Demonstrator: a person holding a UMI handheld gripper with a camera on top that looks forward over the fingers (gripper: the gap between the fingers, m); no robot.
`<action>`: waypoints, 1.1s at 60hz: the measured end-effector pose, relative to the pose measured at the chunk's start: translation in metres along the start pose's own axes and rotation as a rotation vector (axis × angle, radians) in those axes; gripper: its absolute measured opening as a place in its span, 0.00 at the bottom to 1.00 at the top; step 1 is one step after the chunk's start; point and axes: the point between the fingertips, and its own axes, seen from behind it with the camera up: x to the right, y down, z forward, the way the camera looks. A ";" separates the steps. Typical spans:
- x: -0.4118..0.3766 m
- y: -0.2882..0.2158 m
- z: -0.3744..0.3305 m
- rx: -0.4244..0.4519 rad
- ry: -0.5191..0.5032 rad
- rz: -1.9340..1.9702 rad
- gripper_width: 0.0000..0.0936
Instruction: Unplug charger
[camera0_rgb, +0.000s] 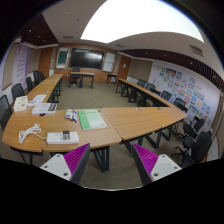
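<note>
Claw open, holding nothing, high above the table. Charger, a white block with a cable, lies ahead left. Descend, centre the fingers on the plug, pull straight.

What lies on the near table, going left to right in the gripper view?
White cable → power strip → green sheet. The gripper hangs open, short of the table.
</note>
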 end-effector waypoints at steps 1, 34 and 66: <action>-0.003 0.002 0.000 0.000 0.002 0.000 0.91; -0.104 0.146 0.070 -0.069 -0.223 -0.050 0.91; -0.306 0.056 0.302 0.068 -0.426 0.001 0.79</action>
